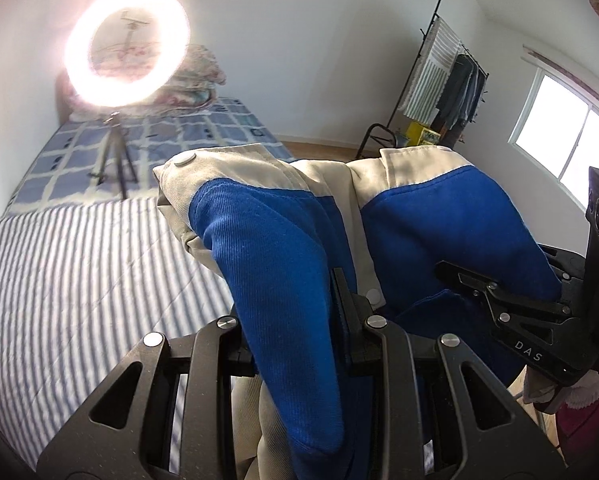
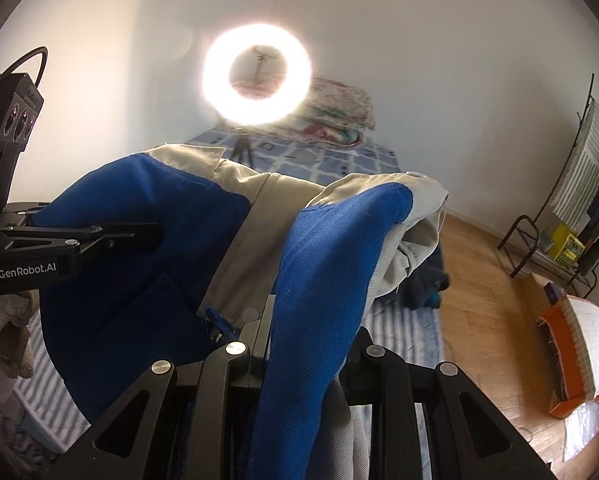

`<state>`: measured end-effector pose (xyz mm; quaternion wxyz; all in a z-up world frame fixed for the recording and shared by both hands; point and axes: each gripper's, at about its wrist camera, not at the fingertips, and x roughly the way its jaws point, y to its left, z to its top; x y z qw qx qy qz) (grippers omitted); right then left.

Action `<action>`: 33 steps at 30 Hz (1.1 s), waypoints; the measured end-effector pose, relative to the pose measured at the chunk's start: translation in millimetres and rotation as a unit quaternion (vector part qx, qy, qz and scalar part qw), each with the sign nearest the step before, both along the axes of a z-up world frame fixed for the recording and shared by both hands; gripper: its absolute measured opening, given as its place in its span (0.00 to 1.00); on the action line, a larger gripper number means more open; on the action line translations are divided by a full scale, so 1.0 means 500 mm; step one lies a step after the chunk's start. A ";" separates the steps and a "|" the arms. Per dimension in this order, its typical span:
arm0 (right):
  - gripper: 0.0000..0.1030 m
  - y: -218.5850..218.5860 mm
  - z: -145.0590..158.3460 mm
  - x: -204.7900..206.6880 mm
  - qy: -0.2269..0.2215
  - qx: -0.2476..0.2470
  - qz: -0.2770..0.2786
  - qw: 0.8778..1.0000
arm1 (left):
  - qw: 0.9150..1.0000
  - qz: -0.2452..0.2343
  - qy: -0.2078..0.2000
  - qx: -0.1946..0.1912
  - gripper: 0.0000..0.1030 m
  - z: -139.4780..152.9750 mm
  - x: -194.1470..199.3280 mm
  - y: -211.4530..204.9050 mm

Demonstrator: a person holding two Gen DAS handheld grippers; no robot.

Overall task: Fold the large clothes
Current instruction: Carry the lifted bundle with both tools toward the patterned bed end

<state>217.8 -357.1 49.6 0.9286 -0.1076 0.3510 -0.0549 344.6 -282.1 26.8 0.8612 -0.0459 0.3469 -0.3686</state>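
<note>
Hanging in the air above the striped bed [image 1: 79, 280], the blue and beige jacket [image 1: 283, 248] is held up between both claws, draped in soft folds with its lower part falling out of sight below the cameras. It looks like thick corduroy-like cloth: limp, fairly heavy for a garment, not slippery, not fragile, so it should sag wherever it is not held and want a grip on a seam or hem rather than on loose cloth in the middle. The left claw [image 1: 299, 344] is clamped on a bunched fold of blue cloth near a snap button [image 1: 373, 295]; the right claw [image 2: 303, 344] is likewise clamped on a thick blue fold, its jaws nearly together with cloth filling the gap. The left wrist view shows the window [image 1: 567, 136], the clothes rack [image 1: 455, 84] close up and the broad striped bedcover; the right wrist view alone shows the wooden floor [image 2: 483, 280], an orange box [image 2: 571, 360] and dark clothes lying at the bed's edge. Both show the ring light [image 2: 257, 74] glaring over the far bed.
</note>
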 end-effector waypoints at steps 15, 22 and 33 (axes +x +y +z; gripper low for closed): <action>0.22 -0.283 -0.012 0.302 -0.031 -0.049 -0.046 0.997 | 0.999 -0.029 -0.033 -0.031 0.25 -0.035 0.318 -0.302; 0.22 -0.398 -0.050 0.458 -0.028 -0.053 -0.060 0.996 | 0.999 -0.026 -0.035 -0.028 0.25 -0.070 0.468 -0.423; 0.22 -0.514 -0.144 0.610 -0.020 -0.018 -0.066 0.997 | 0.999 -0.017 -0.029 -0.007 0.25 -0.162 0.601 -0.539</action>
